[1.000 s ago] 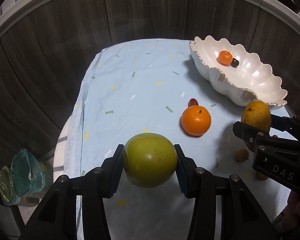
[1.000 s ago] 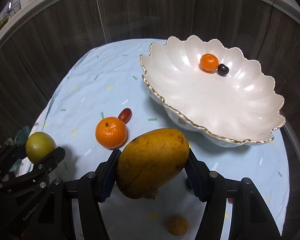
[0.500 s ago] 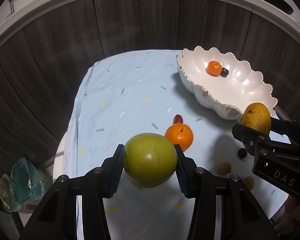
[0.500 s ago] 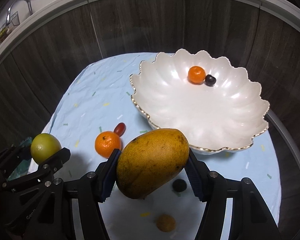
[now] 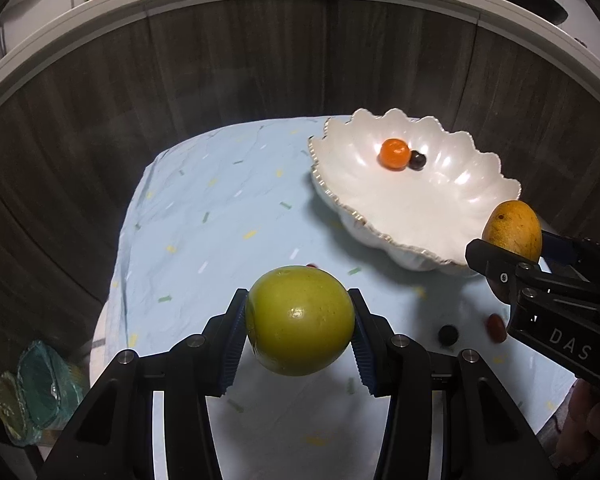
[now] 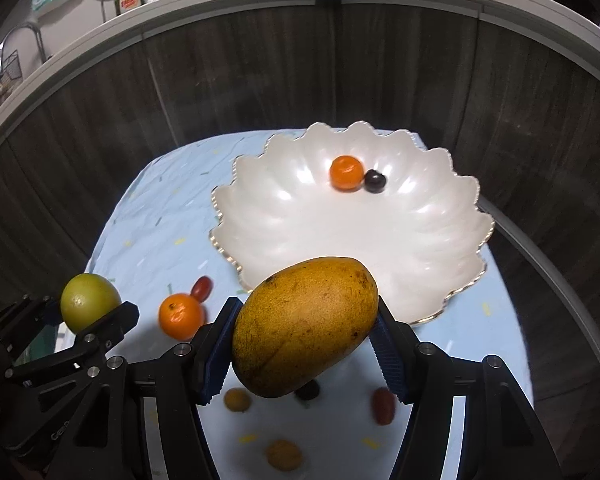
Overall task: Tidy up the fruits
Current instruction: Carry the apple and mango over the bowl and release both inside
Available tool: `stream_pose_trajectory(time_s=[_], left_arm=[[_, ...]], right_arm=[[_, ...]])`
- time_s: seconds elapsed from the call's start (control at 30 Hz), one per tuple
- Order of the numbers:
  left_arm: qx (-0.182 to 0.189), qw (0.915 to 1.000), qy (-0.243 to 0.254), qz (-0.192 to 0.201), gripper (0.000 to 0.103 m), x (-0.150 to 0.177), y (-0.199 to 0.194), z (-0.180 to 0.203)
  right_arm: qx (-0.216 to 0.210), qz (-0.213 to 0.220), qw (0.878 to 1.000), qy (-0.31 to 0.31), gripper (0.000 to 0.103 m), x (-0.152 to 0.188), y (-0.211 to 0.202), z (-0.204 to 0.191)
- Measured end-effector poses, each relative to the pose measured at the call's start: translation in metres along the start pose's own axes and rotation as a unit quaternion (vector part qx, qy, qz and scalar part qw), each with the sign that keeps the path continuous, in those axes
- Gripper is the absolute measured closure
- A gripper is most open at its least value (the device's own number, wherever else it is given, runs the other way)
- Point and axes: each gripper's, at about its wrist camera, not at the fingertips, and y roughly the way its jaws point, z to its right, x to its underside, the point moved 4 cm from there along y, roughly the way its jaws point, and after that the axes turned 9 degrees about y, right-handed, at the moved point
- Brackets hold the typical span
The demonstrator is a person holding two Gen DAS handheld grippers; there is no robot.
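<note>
— Where's the bowl (image 6: 452,240) from here?
— Dead ahead of the right gripper (image 6: 306,350), nearer than the left; its fingers pinch the mango (image 6: 305,326), long axis crosswise.
— And the left gripper (image 5: 300,334)?
— Clamped on the green fruit (image 5: 300,320), bowl ahead-right.

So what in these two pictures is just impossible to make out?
- Left wrist view: the green fruit in the left tongs hides nearly all of a red fruit behind it.
- Right wrist view: the mango in the right tongs covers most of a dark round fruit beneath it.
- Right wrist view: the small fruits on the near tablecloth are too blurred to identify.
- Left wrist view: the right tongs cut off a reddish fruit.
</note>
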Motion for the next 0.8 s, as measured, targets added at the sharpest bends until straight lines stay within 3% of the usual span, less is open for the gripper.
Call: stream_pose_trajectory(time_s=[0.8], left_arm=[[0.025, 0.9983, 0.045, 0.026, 0.056, -0.073, 0.021, 0.047]], right_arm=[[0.043, 0.036, 0.998, 0.039, 0.04, -0.05, -0.003, 0.07]])
